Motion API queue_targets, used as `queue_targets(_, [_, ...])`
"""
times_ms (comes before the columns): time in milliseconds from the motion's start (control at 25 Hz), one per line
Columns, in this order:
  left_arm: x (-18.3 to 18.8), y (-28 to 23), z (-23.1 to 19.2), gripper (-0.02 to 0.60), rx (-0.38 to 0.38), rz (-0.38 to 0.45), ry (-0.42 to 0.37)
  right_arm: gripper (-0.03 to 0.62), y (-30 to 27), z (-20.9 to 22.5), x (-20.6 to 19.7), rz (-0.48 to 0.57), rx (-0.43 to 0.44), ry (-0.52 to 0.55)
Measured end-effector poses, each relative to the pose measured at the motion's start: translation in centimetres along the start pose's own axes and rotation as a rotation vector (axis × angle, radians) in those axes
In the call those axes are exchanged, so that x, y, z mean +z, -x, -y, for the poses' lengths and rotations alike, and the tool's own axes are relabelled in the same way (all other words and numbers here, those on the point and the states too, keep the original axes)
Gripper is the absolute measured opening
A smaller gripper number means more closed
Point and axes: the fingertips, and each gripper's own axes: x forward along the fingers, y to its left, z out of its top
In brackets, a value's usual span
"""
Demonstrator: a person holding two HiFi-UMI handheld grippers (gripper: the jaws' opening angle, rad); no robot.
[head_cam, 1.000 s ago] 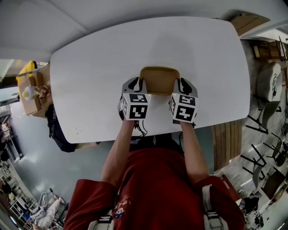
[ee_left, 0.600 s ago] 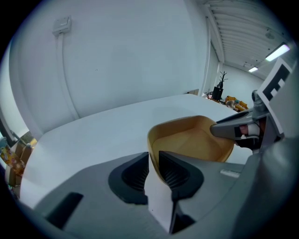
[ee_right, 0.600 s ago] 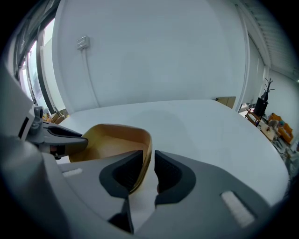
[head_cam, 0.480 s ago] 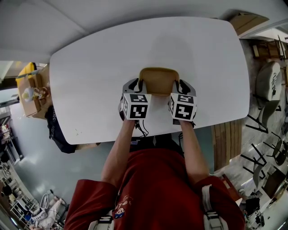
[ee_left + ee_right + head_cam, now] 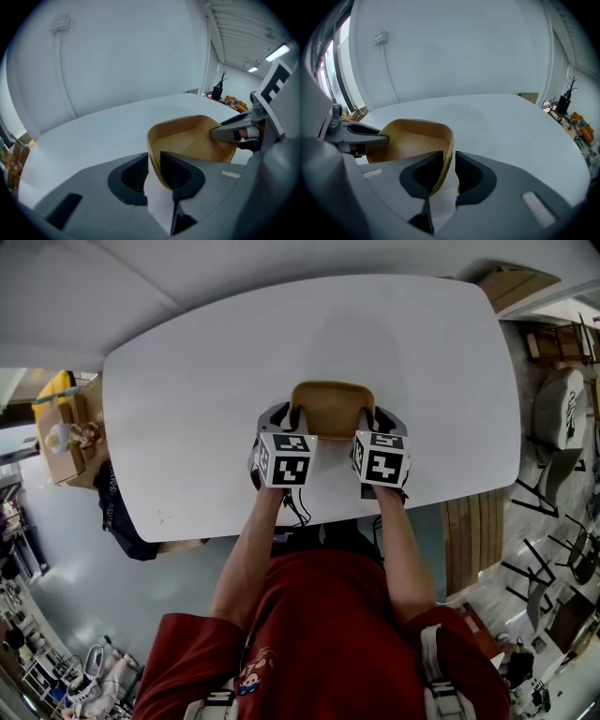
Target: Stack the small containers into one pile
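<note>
A tan, rounded-rectangular container (image 5: 331,409) rests on the white table (image 5: 187,381) just in front of me. My left gripper (image 5: 286,414) straddles its left wall and my right gripper (image 5: 379,416) its right wall. In the left gripper view the container's (image 5: 192,140) thin wall runs between the left gripper's (image 5: 154,166) jaws, which are opening, with a slit of white table beside it. In the right gripper view the container's (image 5: 412,140) wall stands between the right gripper's (image 5: 449,166) jaws, and a narrow gap shows on its outer side. Neither pair of pads visibly presses the wall.
A cardboard box (image 5: 66,432) with small items stands on the floor beyond the table's left end. Folded chairs (image 5: 562,413) and wooden boards (image 5: 469,531) lie to the right. The near table edge runs just under my forearms.
</note>
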Motion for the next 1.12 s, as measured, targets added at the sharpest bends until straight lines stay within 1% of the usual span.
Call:
queue_targets(80, [0.0, 0.0, -0.1, 0.091, -0.006, 0.004, 0.009, 0.084, -0.1, 0.0, 0.0, 0.001, 0.001, -0.004])
queue_targets(200, [0.0, 0.1, -0.3, 0.118, -0.011, 0.010, 0.023, 0.089, -0.1, -0.1, 0.0, 0.002, 0.006, -0.008])
queue_targets(360, [0.1, 0.2, -0.3, 0.127, -0.013, 0.015, 0.026, 0.105, -0.1, 0.0, 0.1, 0.011, 0.010, -0.011])
queue_targets(600, [0.7, 0.6, 0.2, 0.158, -0.024, 0.045, 0.027, 0.111, 0.9, 0.4, 1.1, 0.079, 0.013, -0.035])
queue_targets(760, [1.3, 1.2, 0.4, 0.169, -0.012, 0.073, 0.027, 0.114, 1.7, 0.7, 1.7, 0.109, 0.024, -0.051])
queue_targets(1120, [2.7, 3.7, 0.8, 0.175, 0.044, 0.138, 0.034, 0.114, 4.0, 0.6, 2.8, 0.178, 0.059, -0.037])
